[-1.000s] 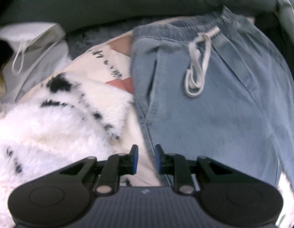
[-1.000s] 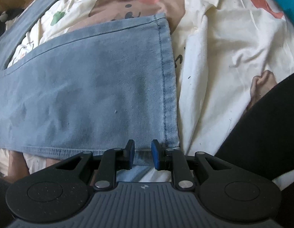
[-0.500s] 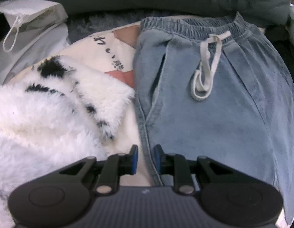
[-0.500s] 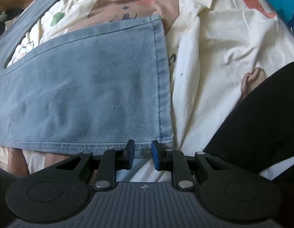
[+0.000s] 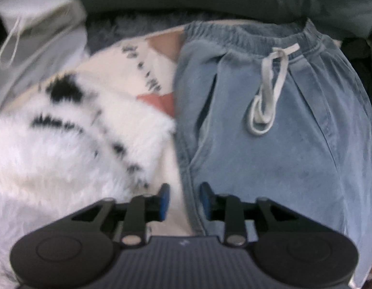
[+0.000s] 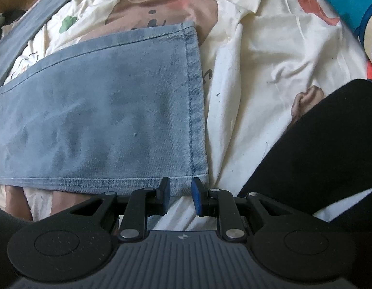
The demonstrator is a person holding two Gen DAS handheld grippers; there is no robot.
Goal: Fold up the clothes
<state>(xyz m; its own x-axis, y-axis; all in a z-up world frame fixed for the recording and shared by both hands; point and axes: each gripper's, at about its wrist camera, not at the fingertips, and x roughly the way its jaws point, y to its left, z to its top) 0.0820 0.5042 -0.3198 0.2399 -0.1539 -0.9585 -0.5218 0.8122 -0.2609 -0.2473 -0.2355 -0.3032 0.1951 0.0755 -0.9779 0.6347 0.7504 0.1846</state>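
Left tongs (image 5: 183, 201) now spreading wider than a second ago, jeans (image 5: 270, 130) side seam between the blades ungripped, right tongs (image 6: 180, 193) unchanged, slightly parted, released, over the jeans' near right hem corner (image 6: 198, 177), jeans flat on printed bedsheet (image 6: 270, 72).

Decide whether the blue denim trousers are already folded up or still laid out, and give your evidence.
Laid out. The denim trousers show waistband and drawstring flat at one end, and the leg hem lies flat at the other.
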